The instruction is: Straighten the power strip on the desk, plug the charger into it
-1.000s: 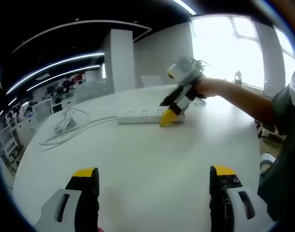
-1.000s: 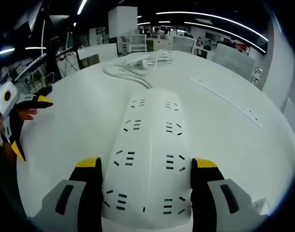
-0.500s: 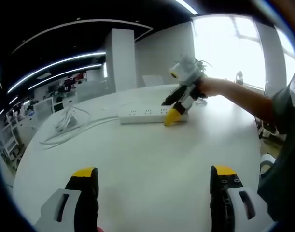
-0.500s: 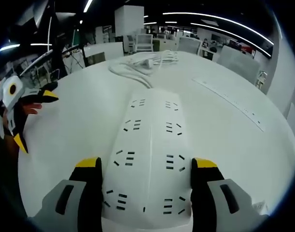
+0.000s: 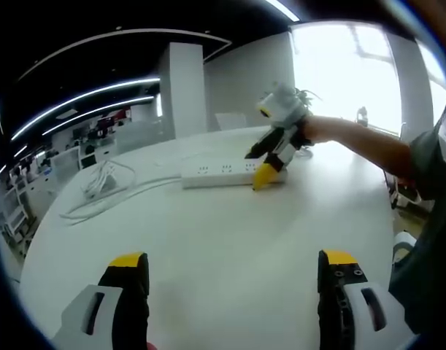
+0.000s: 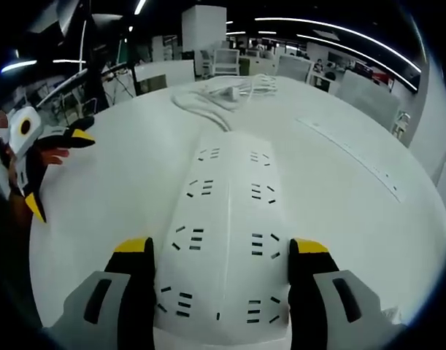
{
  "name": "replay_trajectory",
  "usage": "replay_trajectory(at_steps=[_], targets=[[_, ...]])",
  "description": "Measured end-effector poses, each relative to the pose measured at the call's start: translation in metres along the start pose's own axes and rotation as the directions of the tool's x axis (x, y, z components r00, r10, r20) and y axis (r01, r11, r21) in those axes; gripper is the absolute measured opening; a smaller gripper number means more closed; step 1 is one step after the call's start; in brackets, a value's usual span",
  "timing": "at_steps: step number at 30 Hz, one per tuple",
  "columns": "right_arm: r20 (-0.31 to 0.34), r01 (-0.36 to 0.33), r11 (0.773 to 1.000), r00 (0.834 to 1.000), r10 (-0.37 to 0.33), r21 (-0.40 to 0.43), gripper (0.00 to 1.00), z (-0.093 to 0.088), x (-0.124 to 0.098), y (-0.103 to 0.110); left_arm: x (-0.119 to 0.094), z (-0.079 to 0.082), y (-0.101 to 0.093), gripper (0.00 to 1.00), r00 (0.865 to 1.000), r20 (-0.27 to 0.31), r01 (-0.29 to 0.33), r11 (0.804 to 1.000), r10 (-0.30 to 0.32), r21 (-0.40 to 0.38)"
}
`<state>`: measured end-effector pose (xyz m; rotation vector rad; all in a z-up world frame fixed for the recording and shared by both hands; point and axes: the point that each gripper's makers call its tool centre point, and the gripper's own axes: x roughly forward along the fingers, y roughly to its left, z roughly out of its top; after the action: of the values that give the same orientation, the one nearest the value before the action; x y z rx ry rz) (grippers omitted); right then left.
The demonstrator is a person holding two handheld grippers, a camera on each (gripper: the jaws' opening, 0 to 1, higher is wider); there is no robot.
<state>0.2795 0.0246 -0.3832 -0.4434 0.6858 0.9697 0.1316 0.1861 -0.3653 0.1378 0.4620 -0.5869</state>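
The white power strip (image 6: 226,182) lies flat on the round white table (image 6: 113,182), its near end between the jaws of my right gripper (image 6: 220,248), which is shut on its sides. In the left gripper view the same strip (image 5: 219,170) lies across the far middle of the table, with the right gripper (image 5: 257,168) clamped on its right end and a person's arm (image 5: 361,142) behind it. The white charger with its coiled cable (image 6: 224,92) lies beyond the strip's far end; it is also at the table's left (image 5: 100,181). My left gripper (image 5: 233,262) hovers open over bare tabletop.
The left gripper (image 6: 58,171) shows at the left of the right gripper view, off the table's edge. A long flat slot (image 6: 350,154) runs across the tabletop right of the strip. Office desks and chairs stand behind the table.
The right gripper has carried the strip's held end slightly right and away in the left gripper view. The left gripper has stayed still and open.
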Motion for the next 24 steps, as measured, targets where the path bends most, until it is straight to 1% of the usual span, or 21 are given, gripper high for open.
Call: replay_trajectory(at_steps=[24], targets=[[-0.001, -0.053, 0.997, 0.999, 0.053, -0.052, 0.75, -0.0049, -0.0056, 0.0086, 0.0014, 0.0014, -0.004, 0.99, 1.0, -0.004, 0.004, 1.0, -0.004, 0.01]])
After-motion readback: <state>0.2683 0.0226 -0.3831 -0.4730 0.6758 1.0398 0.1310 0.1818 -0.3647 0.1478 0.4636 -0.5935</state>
